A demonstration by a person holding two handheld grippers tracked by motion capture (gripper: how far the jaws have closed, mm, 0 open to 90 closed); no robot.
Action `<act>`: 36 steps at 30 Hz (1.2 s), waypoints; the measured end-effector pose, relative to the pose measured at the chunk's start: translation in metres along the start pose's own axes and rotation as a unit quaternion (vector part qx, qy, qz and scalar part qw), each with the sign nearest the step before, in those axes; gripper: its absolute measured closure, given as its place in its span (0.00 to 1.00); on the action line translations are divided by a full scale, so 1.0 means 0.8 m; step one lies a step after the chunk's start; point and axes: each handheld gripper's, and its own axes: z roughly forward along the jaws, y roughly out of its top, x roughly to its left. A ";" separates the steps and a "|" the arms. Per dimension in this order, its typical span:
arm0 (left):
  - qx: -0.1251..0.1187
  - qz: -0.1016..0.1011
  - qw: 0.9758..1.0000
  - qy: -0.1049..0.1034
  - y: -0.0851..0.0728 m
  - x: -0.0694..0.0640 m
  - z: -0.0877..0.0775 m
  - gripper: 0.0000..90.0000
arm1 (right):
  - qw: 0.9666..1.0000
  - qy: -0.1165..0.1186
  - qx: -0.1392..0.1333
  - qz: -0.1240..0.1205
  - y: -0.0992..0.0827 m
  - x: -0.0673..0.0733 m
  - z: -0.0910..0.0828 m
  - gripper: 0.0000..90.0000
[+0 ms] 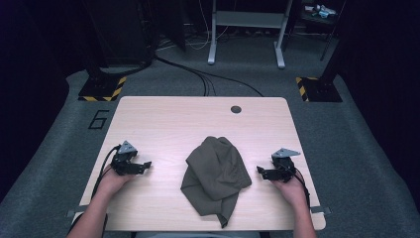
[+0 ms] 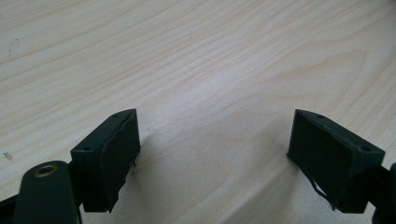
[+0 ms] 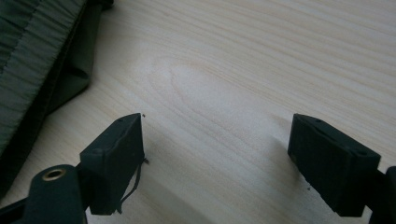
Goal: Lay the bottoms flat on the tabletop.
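While the crumpled olive-green garment [image 1: 216, 176] is lying in a heap at the middle of the table [image 1: 163, 119], it is looking soft, light and floppy, best pinched at an outer edge or hem. Flanking it, the left gripper [image 1: 146, 165] and right gripper [image 1: 259, 171] are resting apart from it, jaws spread wide and gripping nothing.

High view looks down on the table [image 1: 163, 119]; both gripper views skim that tabletop close.
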 end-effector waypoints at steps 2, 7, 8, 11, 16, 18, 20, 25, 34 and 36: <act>-0.001 0.000 1.000 -0.001 0.000 0.000 0.000 0.18 | 1.000 -0.001 0.000 0.001 0.000 0.000 0.000 0.20; -0.002 -0.001 1.000 0.003 0.000 0.001 0.000 0.19 | 1.000 -0.001 0.000 0.001 0.000 0.000 0.000 0.20; -0.006 -0.007 1.000 0.005 0.000 0.002 0.000 0.22 | 1.000 -0.002 -0.001 0.001 0.000 0.000 0.000 0.20; -0.006 -0.001 1.000 0.004 0.000 0.004 0.000 0.24 | 1.000 -0.003 -0.001 0.004 0.000 0.001 0.000 0.20; 0.000 -0.001 1.000 0.003 0.004 0.003 0.001 0.29 | 1.000 -0.006 -0.001 0.012 0.001 0.003 0.001 0.20; 0.015 0.010 1.000 0.001 0.010 -0.002 -0.001 0.35 | 1.000 -0.008 -0.001 0.014 0.001 0.003 0.001 0.20; 0.015 0.014 1.000 -0.001 0.011 -0.004 -0.001 0.35 | 1.000 -0.009 -0.001 0.015 0.001 0.004 0.001 0.21; 0.014 0.016 1.000 -0.017 0.019 -0.012 -0.005 0.37 | 1.000 -0.011 -0.005 0.013 0.002 0.005 0.002 0.25; 0.001 0.017 0.999 -0.046 0.035 -0.026 -0.017 0.38 | 1.000 0.018 0.012 0.006 0.014 0.020 0.001 0.35; 0.004 0.020 0.999 -0.049 0.037 -0.029 -0.017 0.38 | 0.999 0.031 0.011 0.000 0.016 0.025 0.000 0.37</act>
